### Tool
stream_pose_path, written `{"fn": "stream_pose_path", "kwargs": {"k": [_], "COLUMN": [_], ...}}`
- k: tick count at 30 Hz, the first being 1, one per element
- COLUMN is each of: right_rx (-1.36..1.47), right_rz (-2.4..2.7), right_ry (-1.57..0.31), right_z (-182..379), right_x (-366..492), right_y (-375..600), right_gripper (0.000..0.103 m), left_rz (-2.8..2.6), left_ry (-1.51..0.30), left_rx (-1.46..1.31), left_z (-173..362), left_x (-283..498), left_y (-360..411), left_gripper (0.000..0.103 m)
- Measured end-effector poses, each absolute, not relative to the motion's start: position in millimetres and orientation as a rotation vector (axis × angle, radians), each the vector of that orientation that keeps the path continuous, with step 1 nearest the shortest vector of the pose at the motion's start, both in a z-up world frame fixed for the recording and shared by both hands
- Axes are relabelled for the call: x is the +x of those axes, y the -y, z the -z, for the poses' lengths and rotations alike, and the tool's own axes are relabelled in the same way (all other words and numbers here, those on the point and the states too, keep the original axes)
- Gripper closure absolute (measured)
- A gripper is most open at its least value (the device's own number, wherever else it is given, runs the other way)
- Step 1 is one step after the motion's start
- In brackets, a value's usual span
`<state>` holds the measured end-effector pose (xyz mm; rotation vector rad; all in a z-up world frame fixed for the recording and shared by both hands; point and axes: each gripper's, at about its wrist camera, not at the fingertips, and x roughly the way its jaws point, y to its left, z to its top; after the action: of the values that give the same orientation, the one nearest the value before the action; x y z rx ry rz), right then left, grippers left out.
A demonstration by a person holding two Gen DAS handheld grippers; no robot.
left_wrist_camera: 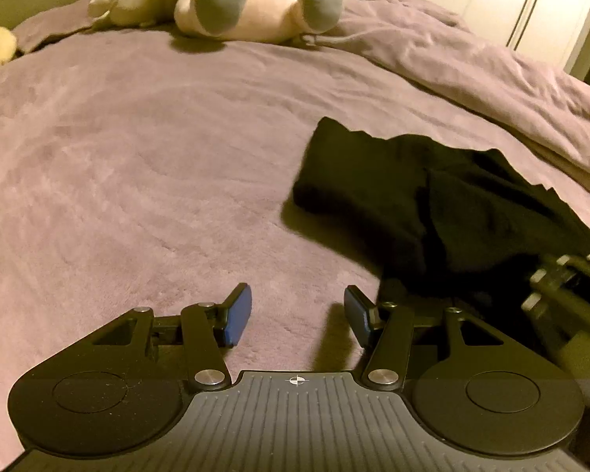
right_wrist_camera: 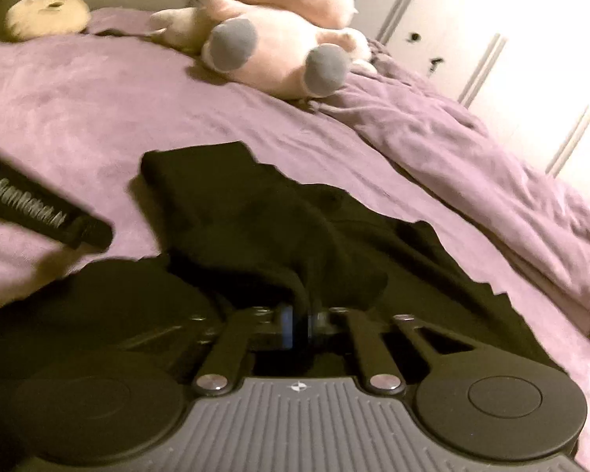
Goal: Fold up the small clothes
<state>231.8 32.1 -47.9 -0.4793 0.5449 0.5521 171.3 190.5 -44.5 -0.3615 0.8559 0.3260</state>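
Note:
A black garment (left_wrist_camera: 413, 196) lies partly bunched on the purple bed cover (left_wrist_camera: 137, 157), to the right in the left wrist view. My left gripper (left_wrist_camera: 298, 314) hovers just left of the garment's near edge, open, with only bare cover between its blue pads (left_wrist_camera: 240, 314). The right gripper's body (left_wrist_camera: 562, 291) shows at the far right, on the cloth. In the right wrist view the black garment (right_wrist_camera: 255, 216) spreads ahead, and my right gripper (right_wrist_camera: 301, 324) is shut on a raised fold of it at the near edge. The left gripper's body (right_wrist_camera: 47, 216) shows at the left.
A big pink plush toy (left_wrist_camera: 247, 0) with grey feet lies at the head of the bed, a yellow plush (right_wrist_camera: 47, 11) to its left. A crumpled purple duvet (left_wrist_camera: 491, 78) runs along the right side. White wardrobe doors (right_wrist_camera: 491, 59) stand beyond it.

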Motion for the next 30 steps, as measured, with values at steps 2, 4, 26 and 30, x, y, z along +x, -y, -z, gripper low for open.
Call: {"fn": "stream_pose_path", "kwargs": {"k": [2,4,26,30], "right_rx": [-0.346,-0.149,0.585,0.649], "right_rz": [-0.478,-0.402,-0.069,-0.063], "right_ry": [-0.534,-0.531,-0.785,-0.794], "right_z": [33,17,85,89], "right_x": [241,255,315,319], "right_y": [-11,25,235,244], "right_gripper": [0.098,0.098,0.085,0.092], "left_rz": [-0.326,-0.320,-0.209,-0.225], "left_ry": [-0.858,-0.852,-0.861,-0.859], "left_rx": [-0.363,-0.358,-0.108,-0.141], "left_z": [42,39,48,52], "left_x": [173,176,255,261], "left_y": [-189,-185,-113,-118], "left_gripper": [0.045,0.046,0.041,0.041]}}
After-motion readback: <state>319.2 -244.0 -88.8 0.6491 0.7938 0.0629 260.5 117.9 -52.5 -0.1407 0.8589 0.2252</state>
